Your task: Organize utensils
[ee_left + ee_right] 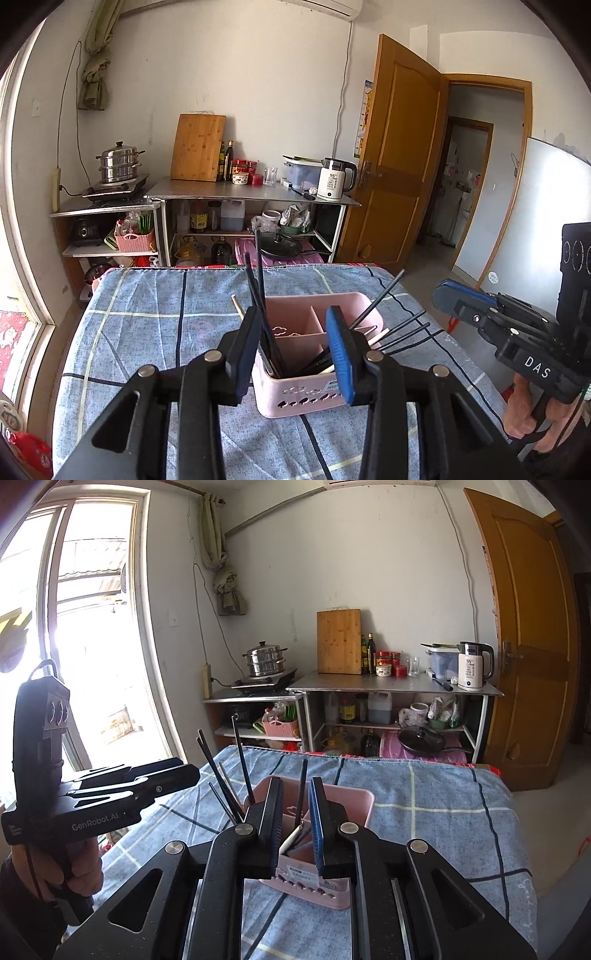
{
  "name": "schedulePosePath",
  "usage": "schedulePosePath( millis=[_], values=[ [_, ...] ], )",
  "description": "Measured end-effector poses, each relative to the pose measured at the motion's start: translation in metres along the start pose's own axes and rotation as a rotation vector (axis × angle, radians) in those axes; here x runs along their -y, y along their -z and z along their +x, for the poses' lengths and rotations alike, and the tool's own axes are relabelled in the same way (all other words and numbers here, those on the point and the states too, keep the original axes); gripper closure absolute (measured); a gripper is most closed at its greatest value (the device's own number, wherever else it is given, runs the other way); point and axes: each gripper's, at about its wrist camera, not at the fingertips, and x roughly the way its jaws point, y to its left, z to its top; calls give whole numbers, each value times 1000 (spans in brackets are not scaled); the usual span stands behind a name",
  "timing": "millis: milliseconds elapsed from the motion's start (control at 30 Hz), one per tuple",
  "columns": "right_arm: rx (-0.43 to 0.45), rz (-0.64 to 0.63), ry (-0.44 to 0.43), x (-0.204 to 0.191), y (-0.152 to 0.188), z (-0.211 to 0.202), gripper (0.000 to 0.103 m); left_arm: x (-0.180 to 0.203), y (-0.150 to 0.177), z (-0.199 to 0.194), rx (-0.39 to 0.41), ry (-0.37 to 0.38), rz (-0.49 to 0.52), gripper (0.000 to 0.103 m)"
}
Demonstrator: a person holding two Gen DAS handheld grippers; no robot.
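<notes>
White-walled kitchen: bright window (85,627) at left, steel shelving (251,192) against the far wall (cutting board (198,147), kettle (334,179)), open wooden door (402,147), checked blue tablecloth (155,325).

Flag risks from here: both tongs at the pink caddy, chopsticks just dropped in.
1. The black chopsticks lean far out over the rim of the pink plastic divided caddy; a nudge could tip them onto the blue plaid cloth.
2. The left tongs stand open astride upright sticks, so pulling back could snag them.
3. The right tongs, slightly open, hover over a white-handled utensil and may catch it.
</notes>
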Motion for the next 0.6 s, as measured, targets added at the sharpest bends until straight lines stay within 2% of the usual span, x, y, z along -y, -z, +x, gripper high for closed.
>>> schedulePosePath(
  millis=[167, 300, 600],
  values=[
    [8, -17, 3, -7, 13, -17, 79, 6, 15, -17, 19, 6, -2, 60],
    [9, -26, 17, -11, 29, -30, 78, 12, 32, -31, 36, 11, -3, 56],
    [1, -26, 31, -21, 69, -54, 78, 31, 82, -47, 29, 6, 19, 55]
  ],
)
